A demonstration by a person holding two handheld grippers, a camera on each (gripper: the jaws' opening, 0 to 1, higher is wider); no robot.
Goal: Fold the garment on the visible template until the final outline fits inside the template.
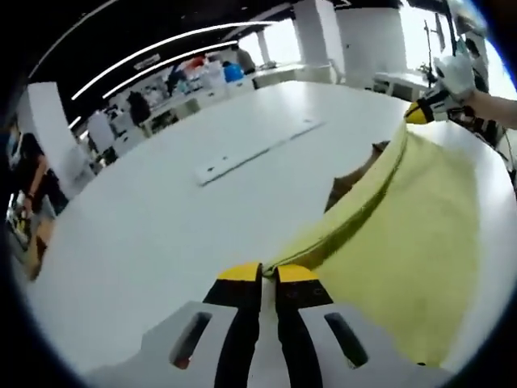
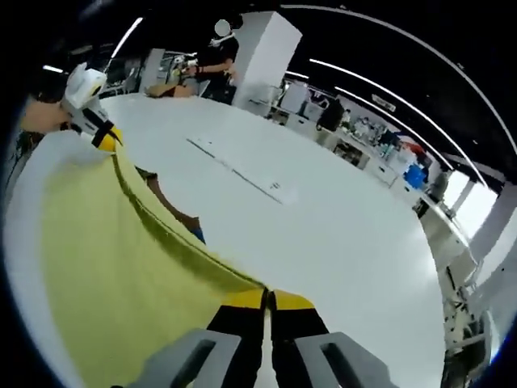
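Observation:
A yellow garment [image 1: 404,234] is held up over the white table [image 1: 161,234], stretched taut along its top edge between both grippers. My left gripper [image 1: 267,273] is shut on one end of that edge. My right gripper [image 1: 422,113] pinches the far end, held by a gloved hand. From the right gripper view, my right gripper [image 2: 266,301] is shut on the garment [image 2: 105,259], and the left gripper [image 2: 103,134] grips the other end. A brown sheet [image 1: 349,182] [image 2: 166,198] lies on the table behind the cloth, mostly hidden.
A long white strip [image 1: 258,149] [image 2: 242,174] lies on the table beyond the garment. The table edge [image 2: 440,267] curves round at the right. People stand at benches in the background [image 2: 214,56] [image 1: 32,178], far from the cloth.

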